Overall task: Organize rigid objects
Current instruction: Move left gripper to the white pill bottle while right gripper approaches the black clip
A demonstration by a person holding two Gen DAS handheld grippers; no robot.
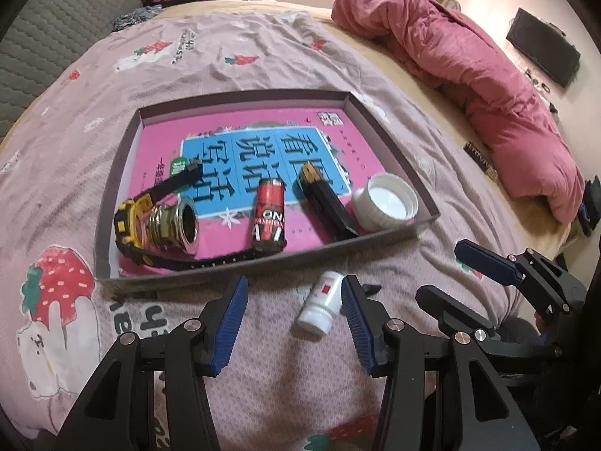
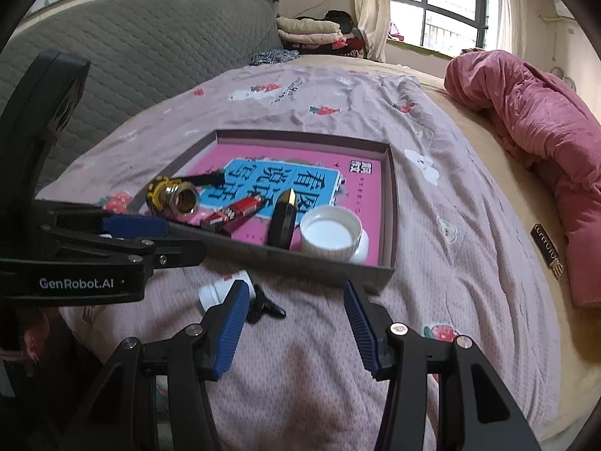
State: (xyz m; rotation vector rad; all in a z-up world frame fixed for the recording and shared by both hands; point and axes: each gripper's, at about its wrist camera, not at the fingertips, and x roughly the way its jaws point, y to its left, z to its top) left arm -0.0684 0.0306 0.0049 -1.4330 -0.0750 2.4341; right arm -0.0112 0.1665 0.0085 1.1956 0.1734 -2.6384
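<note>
White bottle [image 1: 320, 305] between open left hand-held gripper [image 1: 295, 323] fingertips, untouched.

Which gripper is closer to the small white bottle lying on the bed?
Left. The white bottle lies just ahead of the left gripper, close to one open finger; the right gripper sits off to its side.

Bedsheet [image 1: 263, 64] dusty pink, printed with red strawberries and white bears. Tray [image 1: 240, 94] grey-brown card – liner inside hot pink with a blue panel of black characters. Watch [image 1: 129, 221] black and yellow, metal fitting [image 1: 176, 225] brass-and-chrome. Battery [image 1: 268, 218] red, black and white. Lighter [image 1: 323, 199] black with a gold tip. Cap [image 1: 385, 201] white – so is the small bottle [image 1: 319, 308], red-marked label. Gripper pads [image 1: 229, 323] ribbed blue on black frames. Quilt [image 1: 469, 60] rose pink.
</note>
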